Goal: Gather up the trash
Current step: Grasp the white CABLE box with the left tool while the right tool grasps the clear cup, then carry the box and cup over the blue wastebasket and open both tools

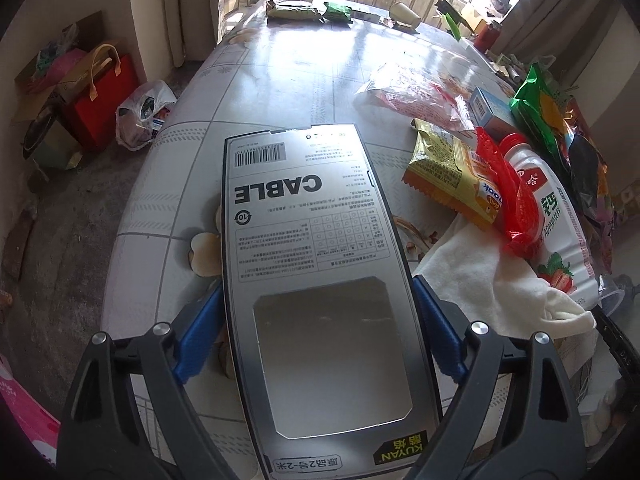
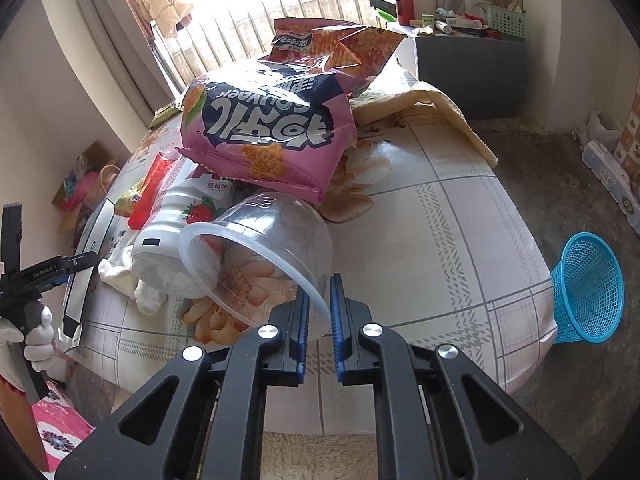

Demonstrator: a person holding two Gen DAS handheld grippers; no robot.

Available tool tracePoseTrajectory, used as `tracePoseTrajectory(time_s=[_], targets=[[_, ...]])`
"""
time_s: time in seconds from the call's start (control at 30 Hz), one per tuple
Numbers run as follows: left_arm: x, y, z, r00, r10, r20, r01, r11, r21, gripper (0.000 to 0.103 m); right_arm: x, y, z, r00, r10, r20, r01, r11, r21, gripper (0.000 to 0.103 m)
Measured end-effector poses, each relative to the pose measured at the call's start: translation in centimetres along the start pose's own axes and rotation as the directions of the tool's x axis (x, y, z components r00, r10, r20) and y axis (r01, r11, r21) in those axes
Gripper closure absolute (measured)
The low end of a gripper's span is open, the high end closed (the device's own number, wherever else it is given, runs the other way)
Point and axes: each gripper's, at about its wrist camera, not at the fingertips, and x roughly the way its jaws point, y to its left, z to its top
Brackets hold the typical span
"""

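Floral-cloth table (image 2: 460, 216), litter-strewn: my left gripper (image 1: 318, 316) spread wide, pads clamping flat cable box (image 1: 316, 248); my right gripper (image 2: 319, 320) pinching clear plastic tub (image 2: 264, 248) rim; blue basket (image 2: 588, 288) far right

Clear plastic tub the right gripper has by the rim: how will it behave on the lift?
Probably very light: the clear plastic tub looks thin-walled and empty. The right gripper pinches only the rim, so the wall may flex and the tub could swing or slip. Lying on its side, it would likely roll if dropped.
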Motion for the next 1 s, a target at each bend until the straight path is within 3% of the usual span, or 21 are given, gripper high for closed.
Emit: tracePoseTrajectory(time_s=[0.27, 0.37, 0.47, 0.57, 0.67, 0.8, 0.9, 1.0], targets=[[-3.8, 0.4, -1.5, 0.998, -0.054, 0.021, 0.053, 0.998, 0.024, 0.019, -2.4, 0.2, -1.8, 1.0, -0.006, 0.005, 0.006, 1.0, -0.012, 0.097], [-6.3, -1.3, -1.8, 0.995, -0.074, 0.074, 0.067, 0.994, 0.092, 0.019, -4.0, -0.8, -2.5, 0.999, 0.013, 0.029, -0.014, 1.0, 0.027, 0.097], [-8.7, -3.8, -1.7, 0.983, -0.157, 0.099, 0.139, 0.977, 0.164, 0.019, -5.9, -2.3, -2.9, 0.997, 0.042, 0.071, -0.048, 0.996, 0.078, 0.097], [-10.6, -7.7, -1.4, 0.953, -0.289, 0.091, 0.259, 0.934, 0.247, 0.019, -8.2, -4.6, -3.5, 0.988, 0.069, 0.136, -0.089, 0.986, 0.142, 0.097], [-12.1, -13.8, -1.2, 0.911, -0.407, 0.07, 0.356, 0.859, 0.368, 0.019, -11.0, -7.6, -4.0, 0.976, 0.046, 0.213, -0.095, 0.97, 0.225, 0.097], [-12.5, -24.3, -1.3, 0.845, -0.534, -0.034, 0.471, 0.712, 0.521, 0.019, -14.0, -13.6, -5.5, 0.958, -0.069, 0.28, -0.048, 0.919, 0.39, 0.097], [-11.4, -33.6, -2.0, 0.808, -0.566, -0.164, 0.536, 0.589, 0.605, 0.019, -15.3, -18.8, -7.5, 0.943, -0.165, 0.29, -0.017, 0.843, 0.537, 0.097], [-8.3, -43.2, -3.1, 0.774, -0.537, -0.334, 0.611, 0.496, 0.617, 0.019, -15.7, -23.8, -9.3, 0.931, -0.25, 0.265, 0.019, 0.759, 0.65, 0.097]])
